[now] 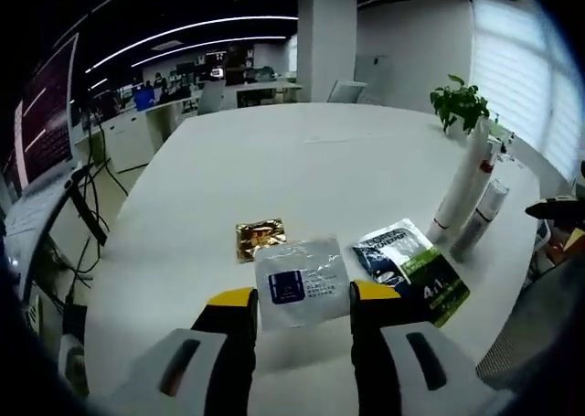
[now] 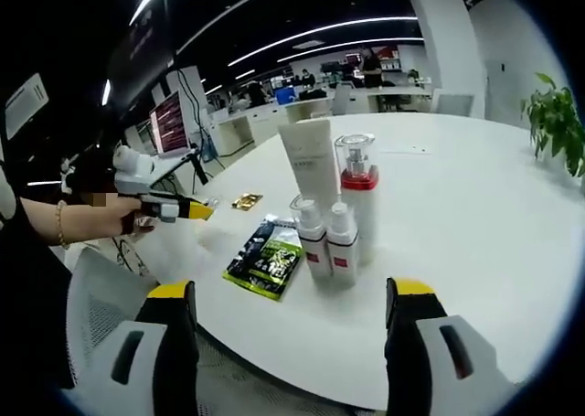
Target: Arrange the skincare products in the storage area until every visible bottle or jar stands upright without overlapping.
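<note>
Bottles stand on white office table.

White table, potted plant, gold sachet, perhaps foil, distant office desks

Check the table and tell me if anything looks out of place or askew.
Bottles and tube stand upright in a tight cluster. The odd items are flat sachets: a gold packet, a white sachet between the left hand-held gripper jaws, and a green-black sachet lying beside the bottles.
</note>
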A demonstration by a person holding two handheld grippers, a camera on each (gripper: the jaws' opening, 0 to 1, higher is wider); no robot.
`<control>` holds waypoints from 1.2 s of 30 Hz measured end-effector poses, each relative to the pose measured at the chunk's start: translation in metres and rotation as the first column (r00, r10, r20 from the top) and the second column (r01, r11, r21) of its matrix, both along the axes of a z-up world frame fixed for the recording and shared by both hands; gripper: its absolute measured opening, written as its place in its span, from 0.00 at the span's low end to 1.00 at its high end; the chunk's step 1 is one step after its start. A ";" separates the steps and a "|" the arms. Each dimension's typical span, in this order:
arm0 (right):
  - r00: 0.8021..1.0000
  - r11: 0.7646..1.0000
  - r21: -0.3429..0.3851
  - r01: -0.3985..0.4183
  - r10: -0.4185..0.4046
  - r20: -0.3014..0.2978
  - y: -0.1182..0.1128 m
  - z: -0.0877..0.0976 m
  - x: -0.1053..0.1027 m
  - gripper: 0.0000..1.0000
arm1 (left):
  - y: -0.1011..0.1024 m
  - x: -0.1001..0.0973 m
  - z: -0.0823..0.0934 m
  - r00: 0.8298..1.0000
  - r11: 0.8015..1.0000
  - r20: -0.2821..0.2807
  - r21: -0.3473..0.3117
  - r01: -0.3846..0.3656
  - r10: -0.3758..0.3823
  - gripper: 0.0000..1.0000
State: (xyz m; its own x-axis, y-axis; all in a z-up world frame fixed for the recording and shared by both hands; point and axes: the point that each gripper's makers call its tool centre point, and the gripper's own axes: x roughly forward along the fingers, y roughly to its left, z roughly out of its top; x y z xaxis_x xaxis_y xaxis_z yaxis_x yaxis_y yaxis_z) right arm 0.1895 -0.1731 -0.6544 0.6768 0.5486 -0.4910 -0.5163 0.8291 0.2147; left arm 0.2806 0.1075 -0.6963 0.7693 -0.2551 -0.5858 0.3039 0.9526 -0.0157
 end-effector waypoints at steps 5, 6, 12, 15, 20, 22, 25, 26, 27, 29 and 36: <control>1.000 1.000 0.012 -0.016 0.016 0.009 0.003 0.002 0.000 0.83 | -0.010 -0.009 0.017 0.998 0.998 0.034 0.032 0.047 -0.048 0.40; 1.000 1.000 0.013 -0.019 0.019 0.012 0.004 0.003 0.000 0.82 | -0.013 -0.012 0.020 0.997 0.997 0.041 0.040 0.060 -0.062 0.40; 0.997 0.995 0.071 -0.064 0.061 0.045 0.021 0.012 0.005 0.78 | -0.024 -0.023 0.035 0.990 0.992 0.071 0.059 0.115 -0.119 0.40; 0.996 0.990 0.110 -0.085 0.081 0.046 0.036 0.015 0.003 0.76 | -0.028 -0.028 0.045 0.986 0.988 0.083 0.066 0.137 -0.142 0.40; 0.989 0.978 0.151 -0.146 0.139 0.050 0.060 0.019 0.002 0.72 | -0.044 -0.038 0.061 0.980 0.985 0.101 0.043 0.169 -0.172 0.40; 0.986 0.971 0.174 -0.164 0.155 0.064 0.070 0.026 0.004 0.70 | -0.050 -0.041 0.065 0.976 0.982 0.109 0.050 0.184 -0.189 0.40; 0.983 0.956 0.231 -0.181 0.168 0.074 0.081 0.036 0.014 0.64 | -0.059 -0.046 0.070 0.968 0.975 0.116 0.060 0.216 -0.222 0.40; 0.983 0.951 0.253 -0.180 0.166 0.076 0.084 0.039 0.016 0.62 | -0.061 -0.047 0.070 0.966 0.973 0.119 0.057 0.225 -0.230 0.40; 0.982 0.944 0.273 -0.183 0.165 0.087 0.087 0.045 0.019 0.61 | -0.065 -0.050 0.071 0.962 0.969 0.123 0.063 0.237 -0.244 0.40; 0.983 0.941 0.287 -0.181 0.162 0.089 0.091 0.049 0.022 0.57 | -0.070 -0.052 0.071 0.957 0.964 0.124 0.083 0.254 -0.263 0.40; 0.977 0.918 0.334 -0.212 0.200 0.068 0.113 0.046 0.023 0.49 | -0.089 -0.062 0.074 0.929 0.939 0.144 0.106 0.328 -0.340 0.40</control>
